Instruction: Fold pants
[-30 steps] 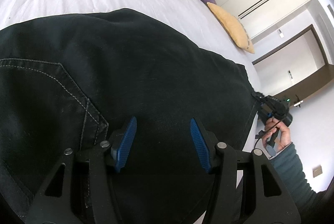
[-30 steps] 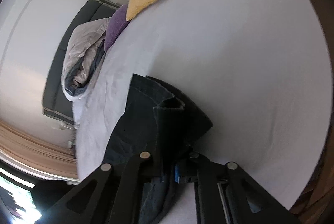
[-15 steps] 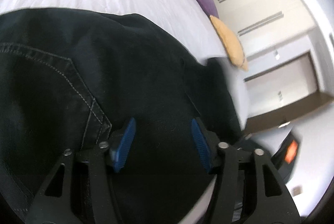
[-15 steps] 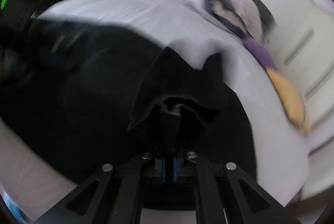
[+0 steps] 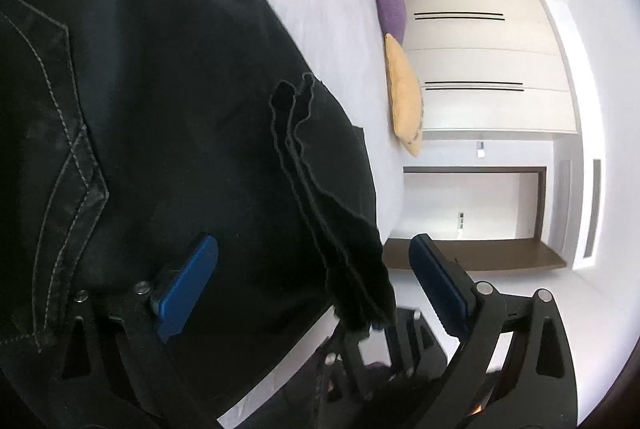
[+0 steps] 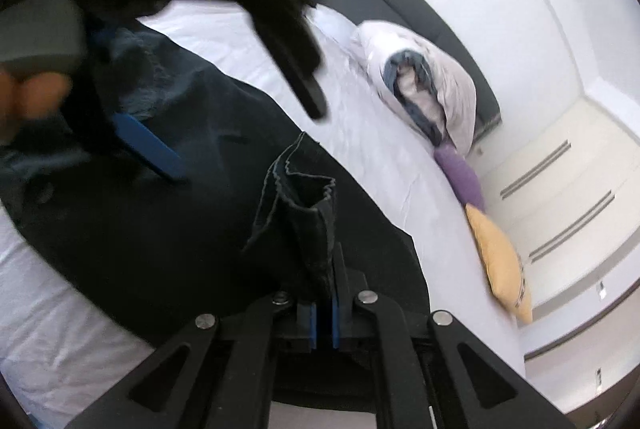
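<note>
Black pants lie spread on the white bed, a stitched back pocket at the left of the left wrist view. My left gripper hovers over them with its jaws opening wide; the folded-over leg hems hang between the blue pads without being pressed. My right gripper is shut on those hems and shows low in the left wrist view. In the right wrist view the left gripper is blurred at the upper left, with a person's hand on it.
The white sheet stretches beyond the pants to a bundled duvet, a purple pillow and a yellow pillow along the bed's far side. White wardrobe doors and a doorway lie behind.
My right gripper has swung the leg hems across the bed and laid them over the pants beside the left gripper. The left jaws have spread much wider and both views have rolled.
</note>
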The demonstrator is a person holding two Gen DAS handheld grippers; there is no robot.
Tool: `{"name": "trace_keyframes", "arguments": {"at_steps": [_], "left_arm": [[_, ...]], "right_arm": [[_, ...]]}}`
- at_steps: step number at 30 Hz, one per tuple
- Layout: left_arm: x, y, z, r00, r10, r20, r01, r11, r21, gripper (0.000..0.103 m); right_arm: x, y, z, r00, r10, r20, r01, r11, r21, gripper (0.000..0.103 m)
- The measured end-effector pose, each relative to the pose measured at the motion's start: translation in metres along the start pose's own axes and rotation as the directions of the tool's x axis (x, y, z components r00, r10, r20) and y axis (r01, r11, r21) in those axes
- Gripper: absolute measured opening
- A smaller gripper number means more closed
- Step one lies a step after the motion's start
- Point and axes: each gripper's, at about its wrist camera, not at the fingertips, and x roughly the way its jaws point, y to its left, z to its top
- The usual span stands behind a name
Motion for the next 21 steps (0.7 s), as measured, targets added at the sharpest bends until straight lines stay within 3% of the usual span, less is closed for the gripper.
{"name": "trace_keyframes", "arguments": {"at_steps": [11, 12, 13, 14, 15, 16, 18, 21], "left_arm": [[0.004, 0.003, 0.026, 0.999, -0.023, -0.049, 0.020, 0.998, -0.056, 0.097], [0.003, 0.002, 0.030, 0.998, -0.018, -0.057, 0.015, 0.999, -0.043, 0.091], [0.004, 0.000, 0.033, 0.997, 0.005, -0.076, -0.006, 1.000, -0.012, 0.068], [0.005, -0.001, 0.035, 0.994, 0.039, -0.102, -0.037, 0.999, 0.024, 0.052], [0.006, -0.002, 0.037, 0.989, 0.080, -0.124, -0.074, 0.996, 0.052, 0.022], [0.005, -0.003, 0.039, 0.983, 0.131, -0.128, -0.122, 0.990, 0.076, 0.017], [0.000, -0.007, 0.044, 0.977, 0.167, -0.135, -0.150, 0.981, 0.123, 0.010], [-0.012, -0.018, 0.049, 0.965, 0.229, -0.126, -0.199, 0.957, 0.213, 0.008]], "right_arm": [[-0.028, 0.017, -0.002, 0.999, 0.012, 0.043, -0.011, 1.000, -0.029, 0.006], [-0.029, 0.017, -0.001, 0.999, 0.013, 0.045, -0.012, 0.999, -0.032, 0.006], [-0.032, 0.018, -0.001, 0.999, 0.014, 0.049, -0.013, 0.999, -0.036, 0.006], [-0.034, 0.018, -0.004, 0.998, 0.016, 0.052, -0.015, 0.999, -0.037, 0.006], [-0.035, 0.017, -0.003, 0.998, 0.019, 0.057, -0.017, 0.999, -0.042, 0.006], [-0.036, 0.019, -0.003, 0.998, 0.021, 0.061, -0.018, 0.999, -0.050, 0.006], [-0.037, 0.023, 0.000, 0.997, 0.031, 0.071, -0.026, 0.997, -0.068, 0.006], [-0.042, 0.032, 0.005, 0.995, 0.050, 0.091, -0.041, 0.995, -0.089, 0.006]]}}
